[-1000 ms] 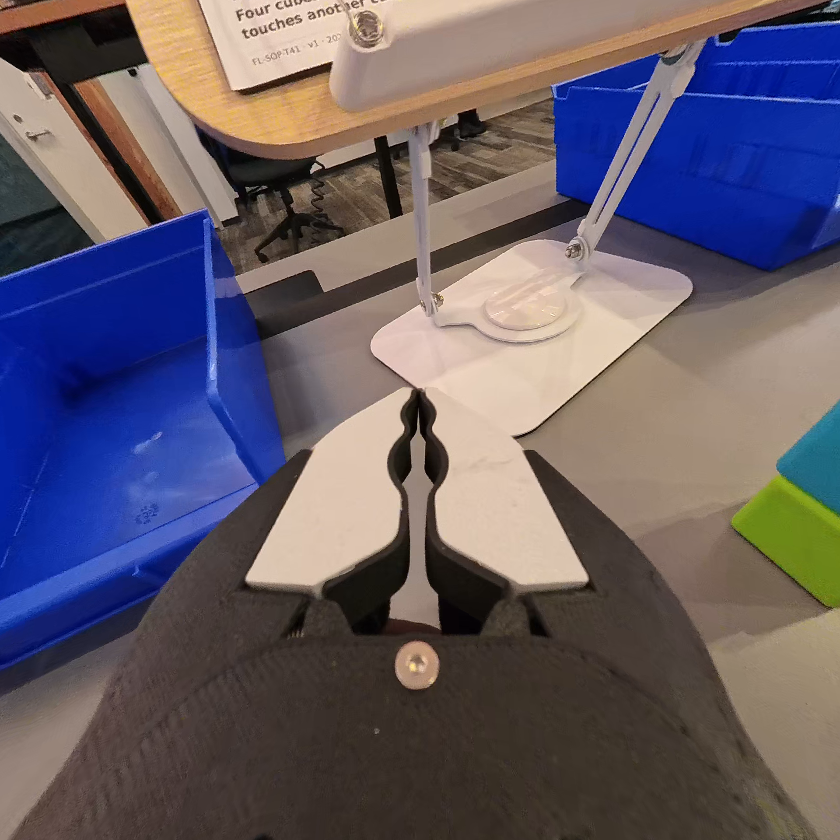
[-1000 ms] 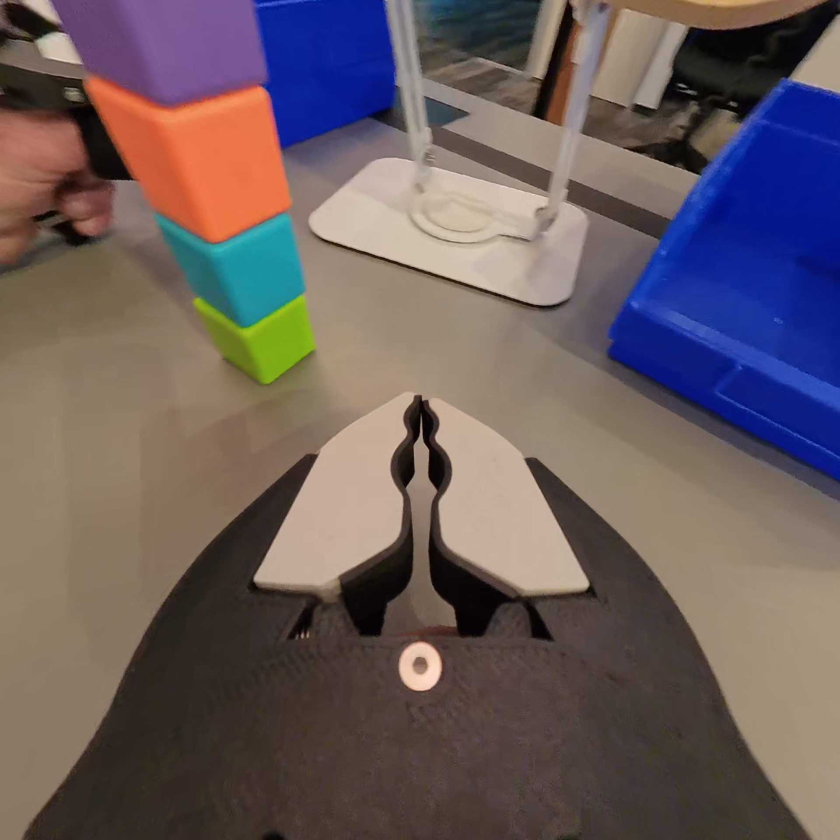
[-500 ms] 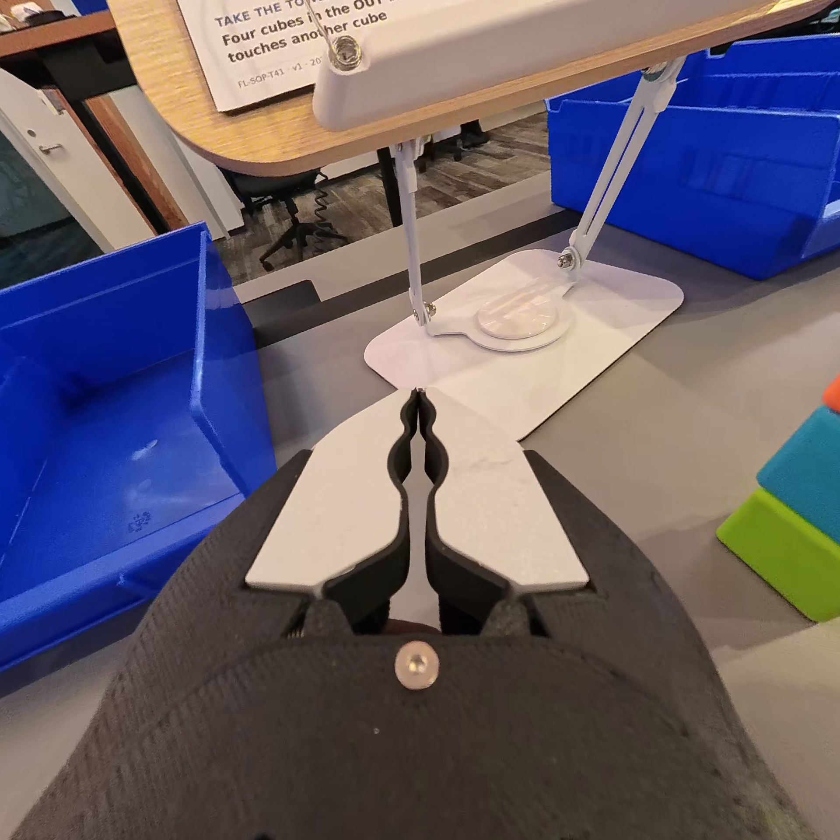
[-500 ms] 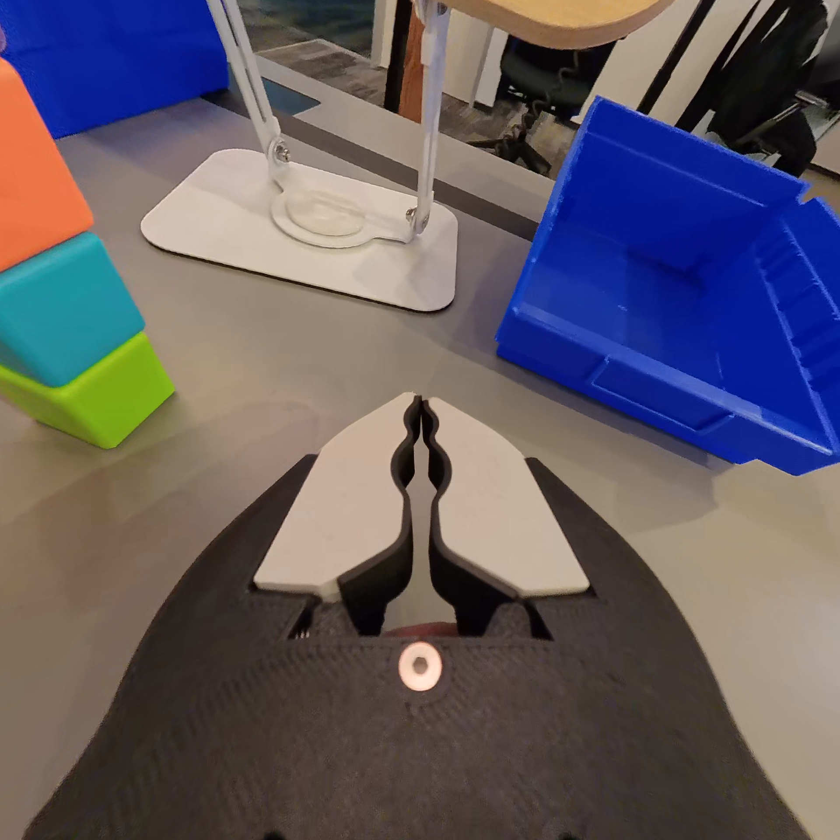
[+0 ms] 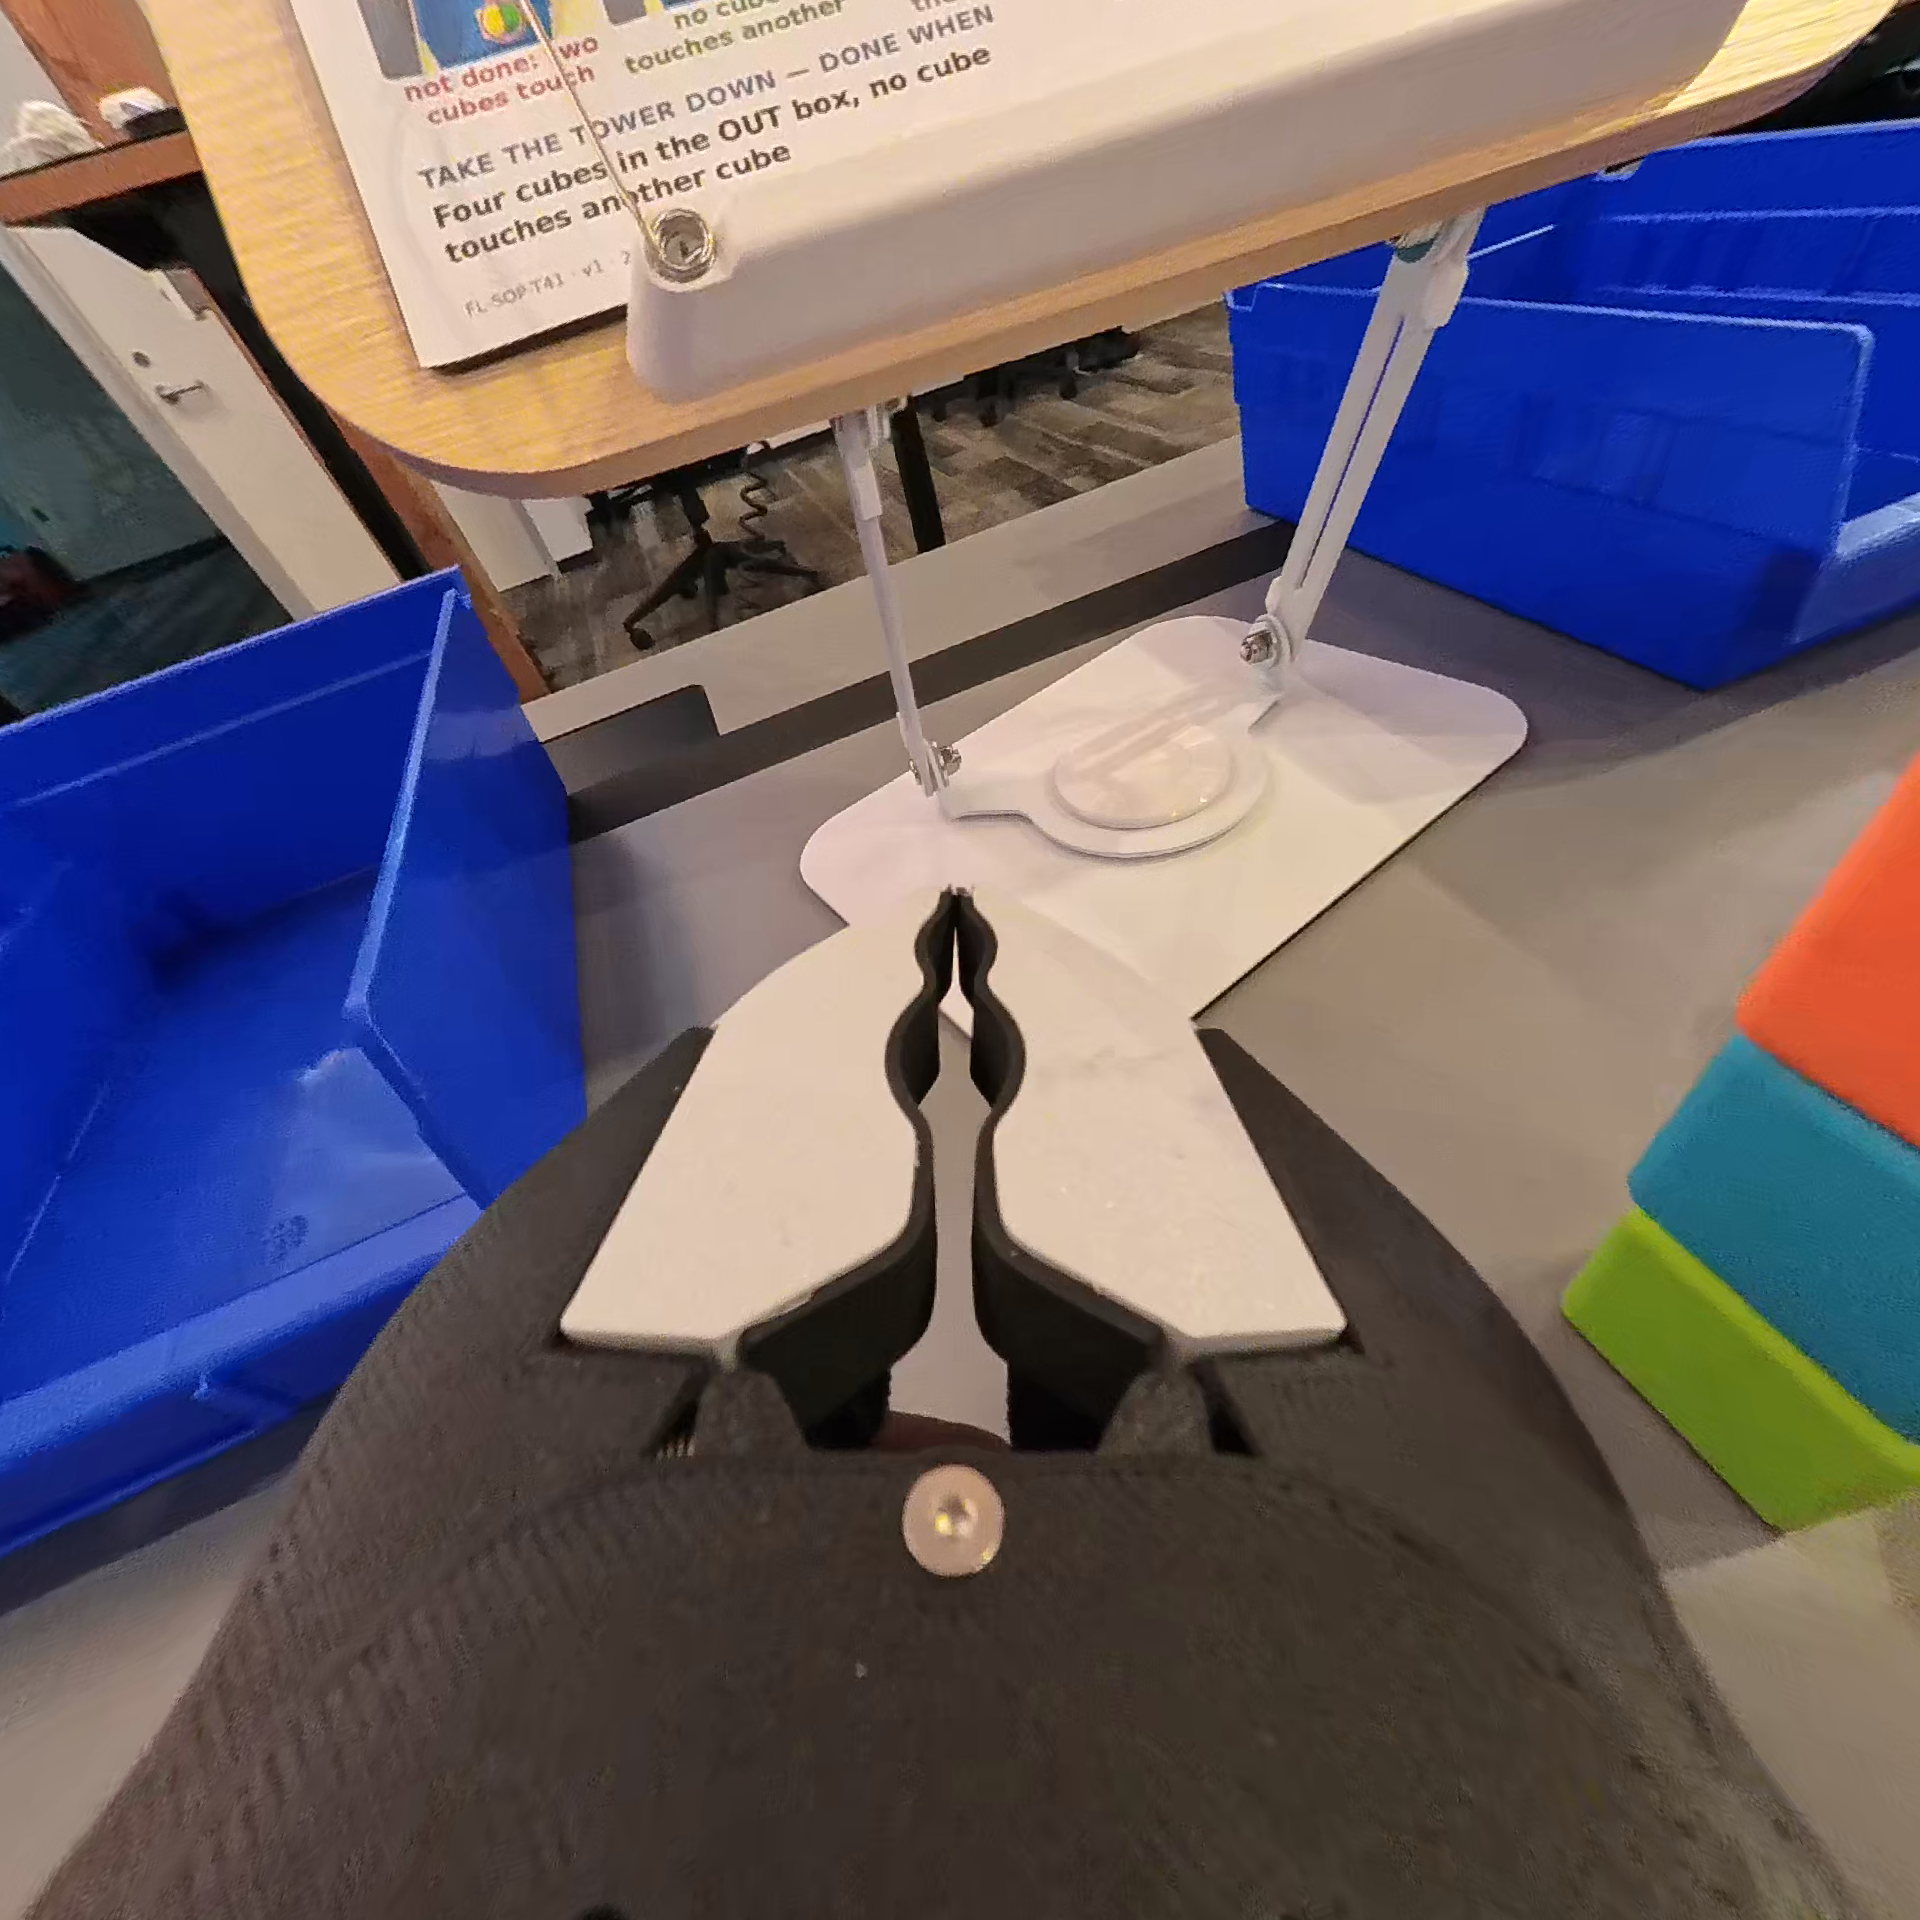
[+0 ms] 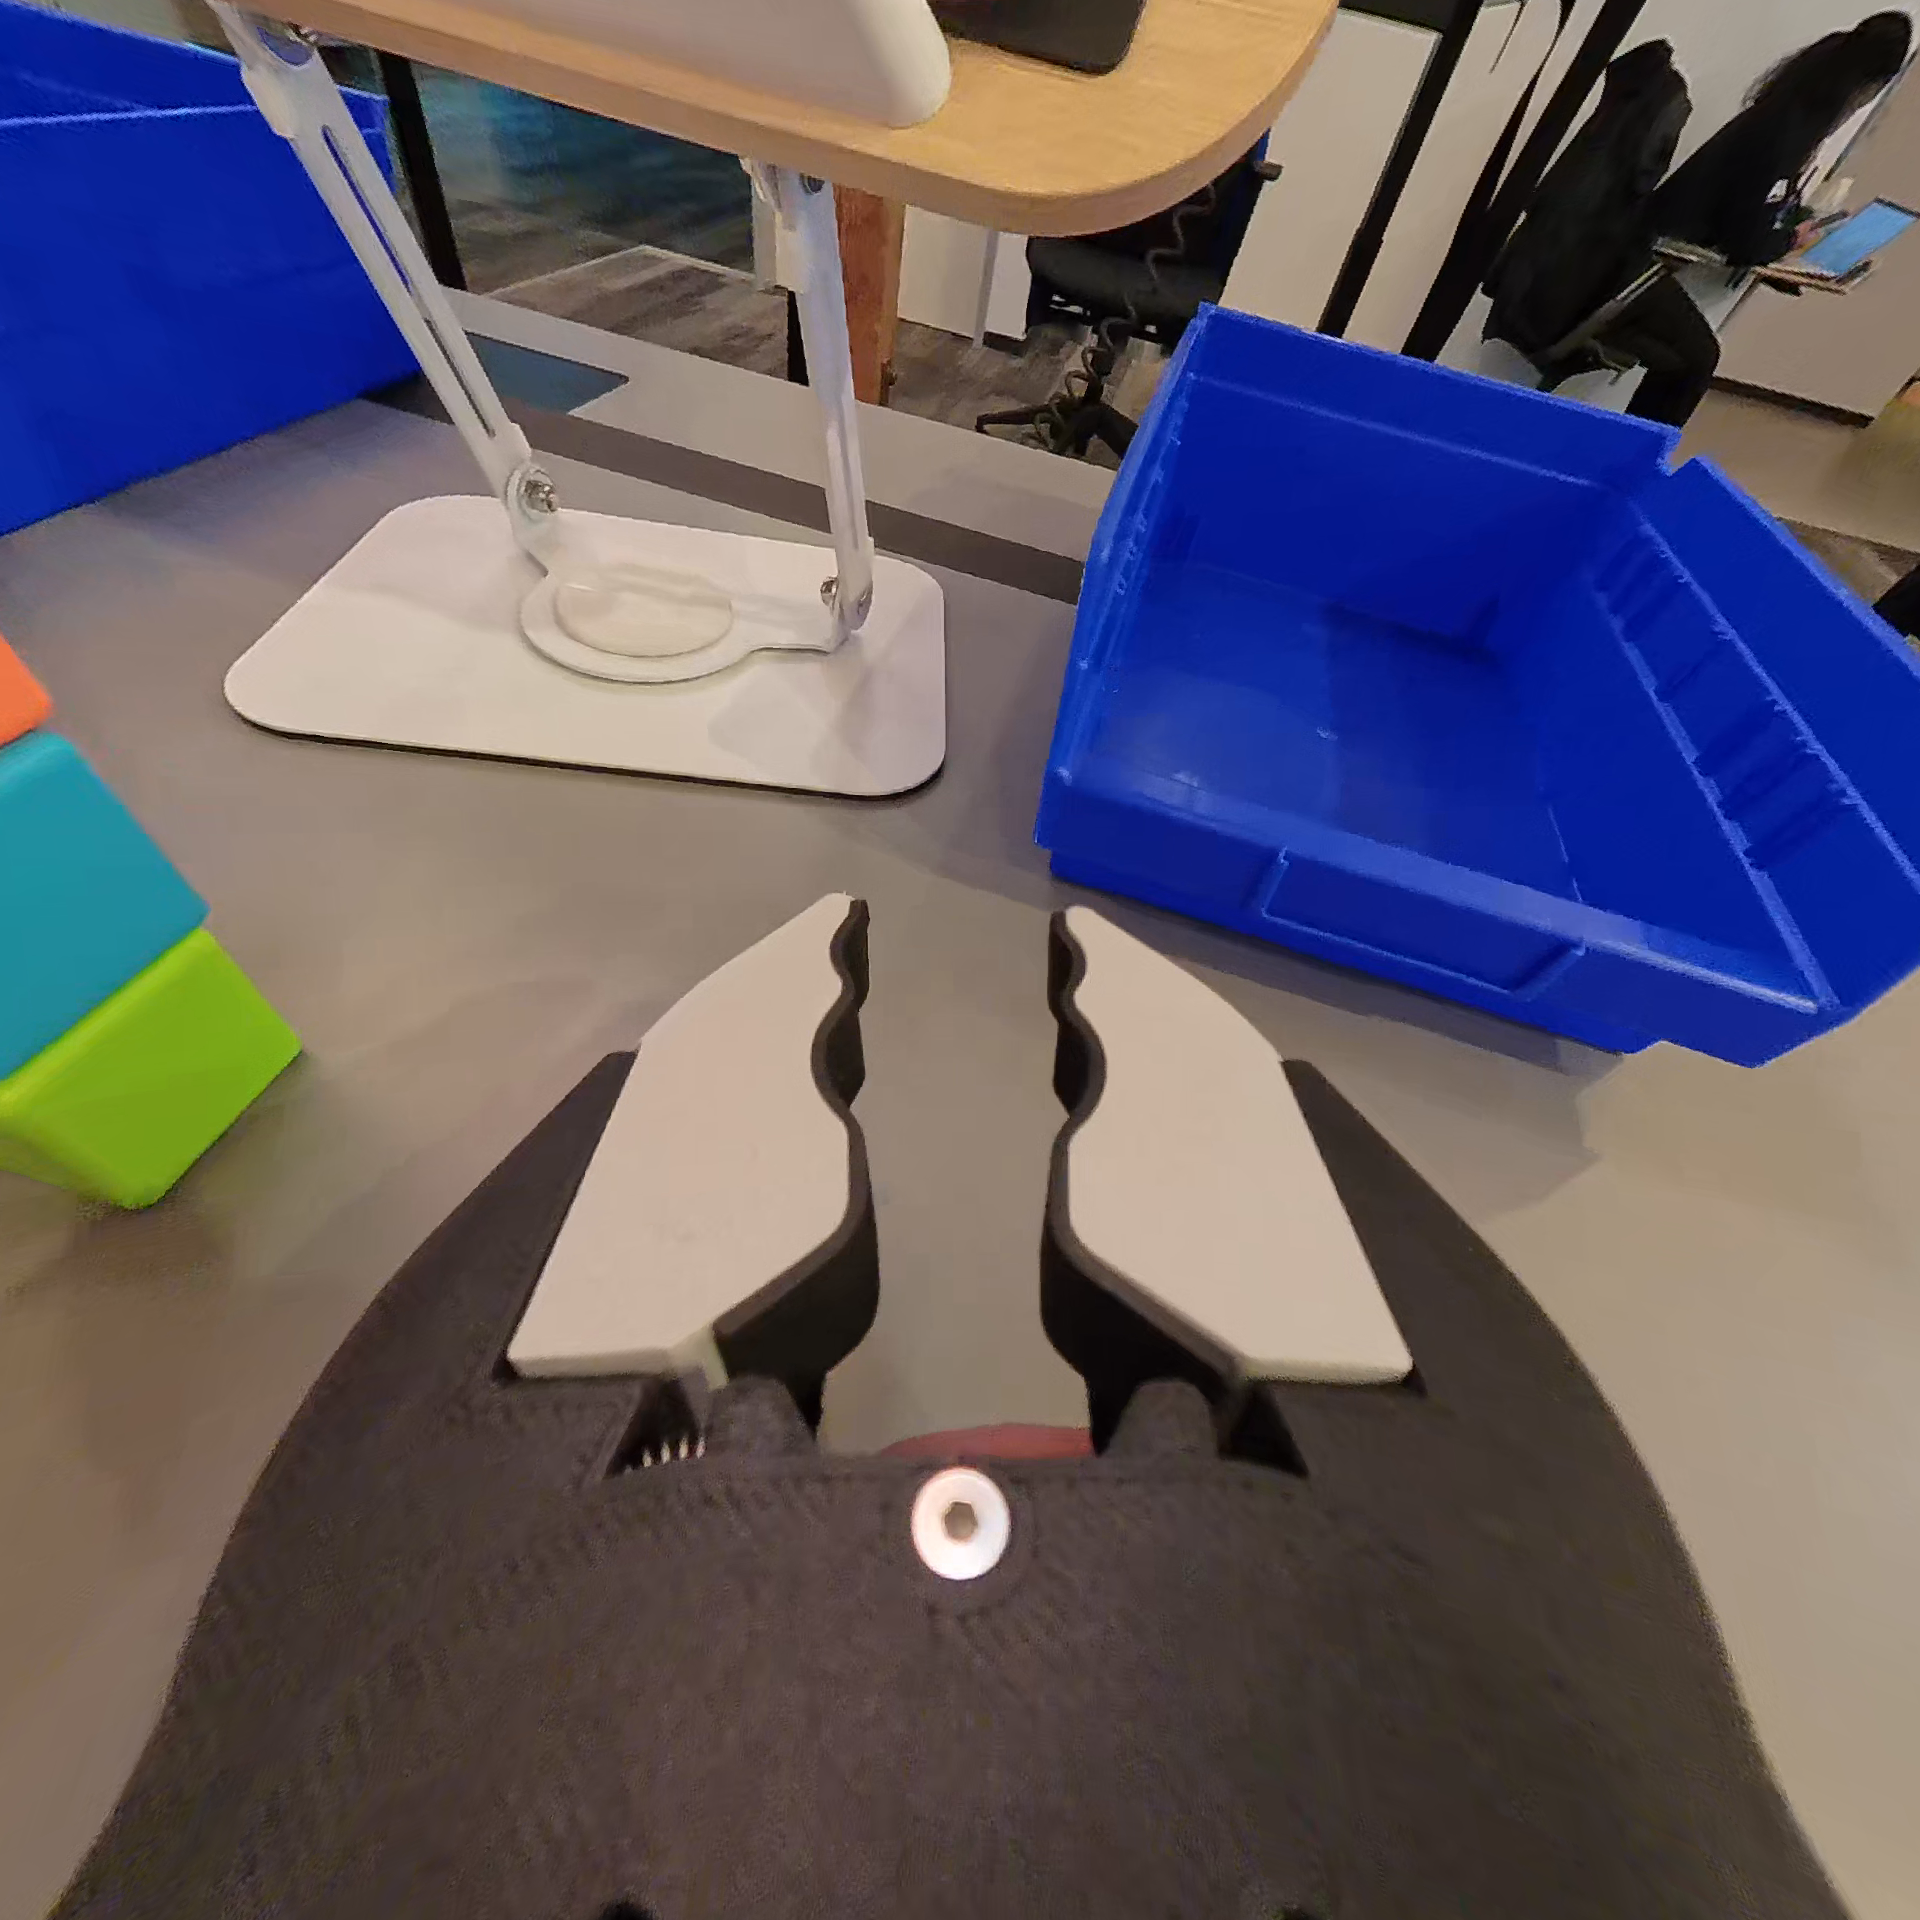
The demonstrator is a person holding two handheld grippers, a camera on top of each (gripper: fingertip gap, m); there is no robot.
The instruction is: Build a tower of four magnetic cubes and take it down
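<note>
**Inspector:** Since half a second ago, the right gripper [image 6: 951, 920] has gone from jaws together to jaws apart and empty. The left gripper [image 5: 954, 904] shows no such change: jaws together, nothing between them.

**Clerk:** And the tower?

**Inspector:** It stands on the grey tabletop [image 6: 623, 935], between the two grippers. Visible are the glossy lime-green cube [image 6: 145, 1081] at the bottom, the teal cube [image 6: 73, 894] on it, and the orange cube [image 5: 1849, 987] above that. Anything higher is cut off by the frame edges, so I cannot confirm a fourth cube from these views. Neither gripper touches the stack.

**Clerk:** Surroundings?

**Inspector:** An empty blue plastic bin [image 6: 1434, 727] sits to the right, another blue plastic bin [image 5: 208, 987] to the left, and the white flat-based stand [image 6: 582, 655] on the far side.

**Clerk:** Risks?

**Inspector:** In my judgement, dismantling is about to begin. Magnetic pull between cubes could lift the one below along with the one gripped, or drag the whole stack over if the pull is sideways. An off-centre grip on glossy, rounded faces may slip. The open right gripper could also knock the stack while swinging toward it.
</note>
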